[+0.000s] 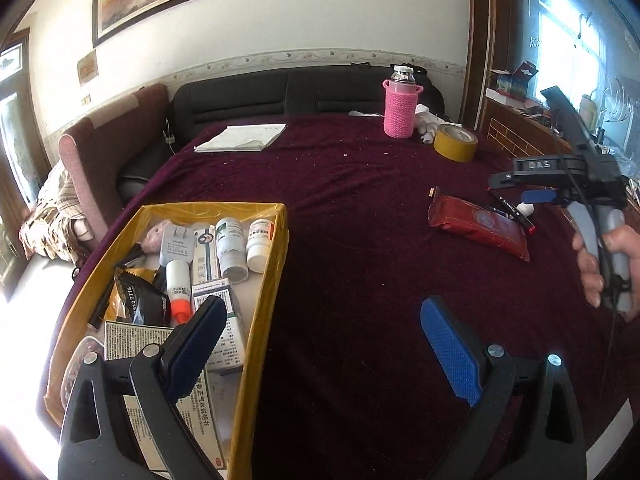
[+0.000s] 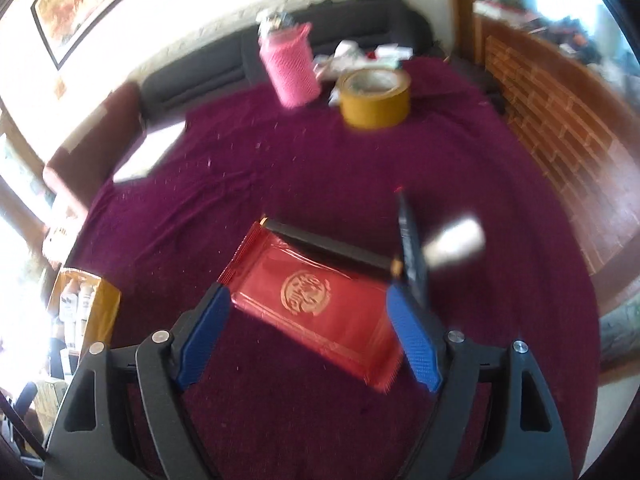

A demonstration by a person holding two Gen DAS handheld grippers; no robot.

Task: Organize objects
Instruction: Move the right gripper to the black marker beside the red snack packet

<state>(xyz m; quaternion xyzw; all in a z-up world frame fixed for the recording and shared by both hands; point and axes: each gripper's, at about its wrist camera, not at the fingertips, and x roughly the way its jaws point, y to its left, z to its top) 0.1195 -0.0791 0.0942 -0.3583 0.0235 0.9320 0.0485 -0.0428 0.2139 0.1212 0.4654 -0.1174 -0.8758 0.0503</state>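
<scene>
The task is judged to be partly done: a yellow box (image 1: pixel 276 264) at the table's left side is already filled with medicine bottles (image 1: pixel 230 248), a white charger plug (image 1: pixel 174 246), cartons and leaflets, while several things are left out on the maroon tablecloth (image 1: pixel 340 208). A red foil packet (image 2: pixel 316 304) is seen lying flat on the cloth toward the right, with a dark pen (image 2: pixel 328 246) along its far edge and a small white item (image 2: pixel 456 242), blurred, just beside it. The right gripper (image 2: pixel 308 332) is held over the packet with its blue fingers (image 2: pixel 414 344) spread to either side; nothing is pinched yet. The left gripper (image 1: pixel 324 354) is held wide apart and empty, its left finger above the box. A pink-sleeved bottle (image 1: pixel 400 106) and a yellow tape roll (image 1: pixel 456 142) are left at the far edge, and a white pad (image 1: pixel 242 138) farther left.
</scene>
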